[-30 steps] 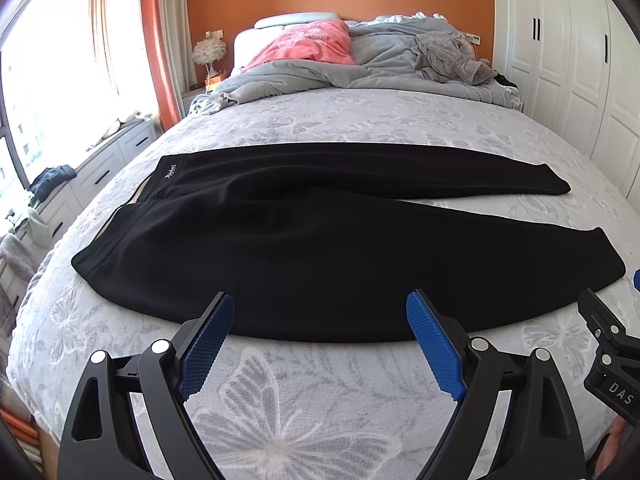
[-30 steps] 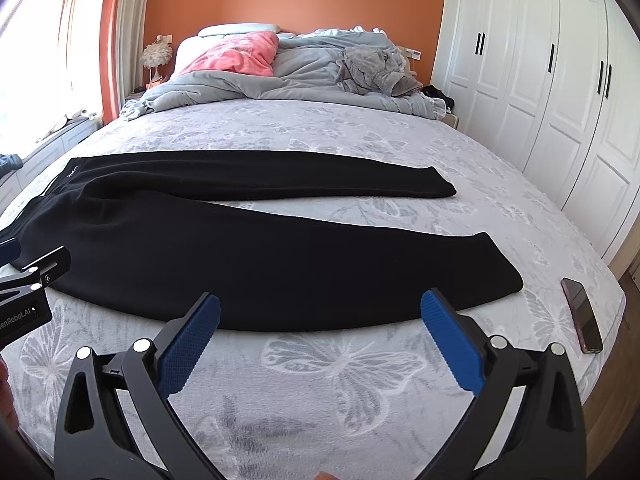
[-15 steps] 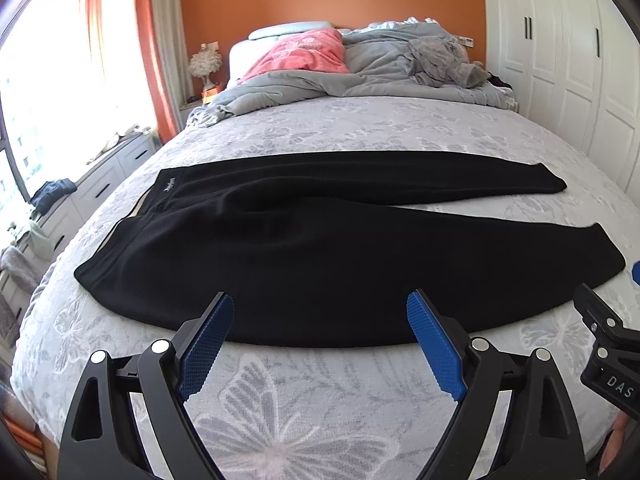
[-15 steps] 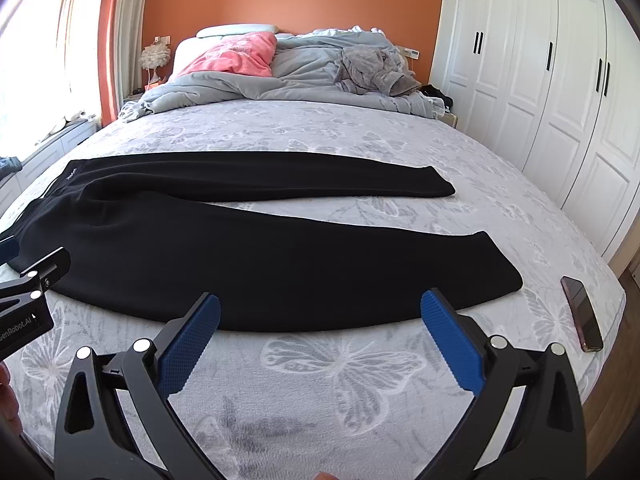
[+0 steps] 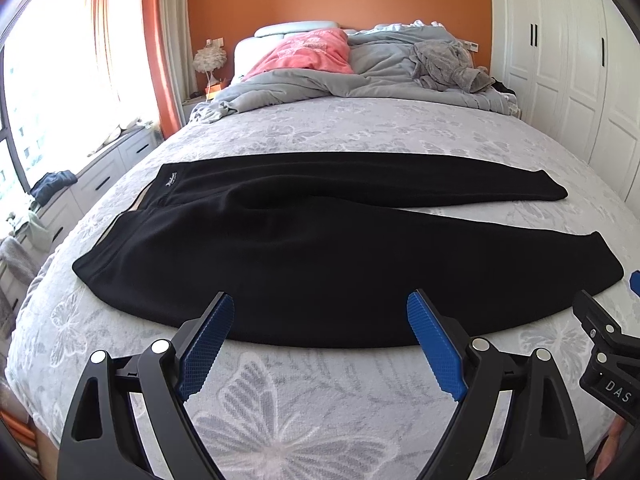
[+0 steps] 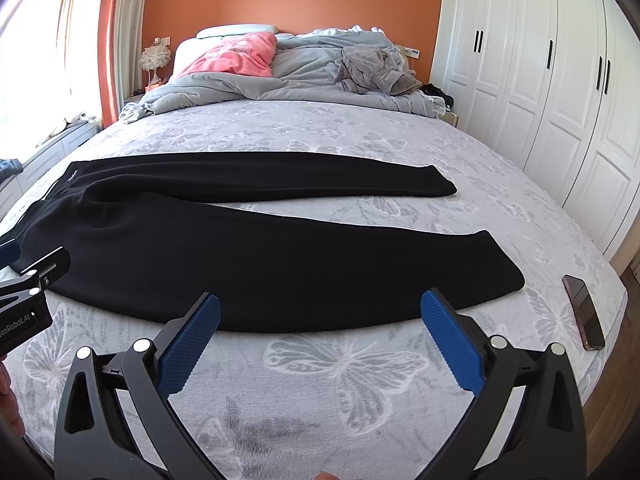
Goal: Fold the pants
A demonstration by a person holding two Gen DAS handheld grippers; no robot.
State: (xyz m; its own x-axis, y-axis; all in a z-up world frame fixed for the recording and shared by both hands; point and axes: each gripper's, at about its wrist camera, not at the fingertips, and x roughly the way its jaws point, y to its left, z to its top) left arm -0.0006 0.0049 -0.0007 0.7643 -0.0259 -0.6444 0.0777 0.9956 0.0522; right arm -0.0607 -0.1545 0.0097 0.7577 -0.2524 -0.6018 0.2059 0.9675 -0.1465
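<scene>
The fingers [image 5: 208,344] of the left gripper [image 5: 320,320] stand wide apart with nothing between them, hovering over the near edge of the bed [image 5: 320,128]; the right gripper [image 6: 320,316] has its blue-padded fingers [image 6: 452,344] spread just as wide and holds nothing either. The black pants [image 5: 304,248] lie flat across the butterfly-print bedspread, waistband toward 9 o'clock and both legs running toward 3 o'clock, the far leg splayed away from the near one. The near hem curve lies just beyond both pairs of fingertips, apart from them. Only the right wrist view shows a phone [image 6: 584,312] near the bed's edge at 3 o'clock, well apart from the leg cuffs, and the white wardrobe doors [image 6: 560,80] in full. Only the left wrist view shows the drawer unit [image 5: 100,168] under the window at 9 o'clock. A pink pillow [image 5: 312,52] and rumpled grey duvet [image 5: 380,72] lie at 12 o'clock.
</scene>
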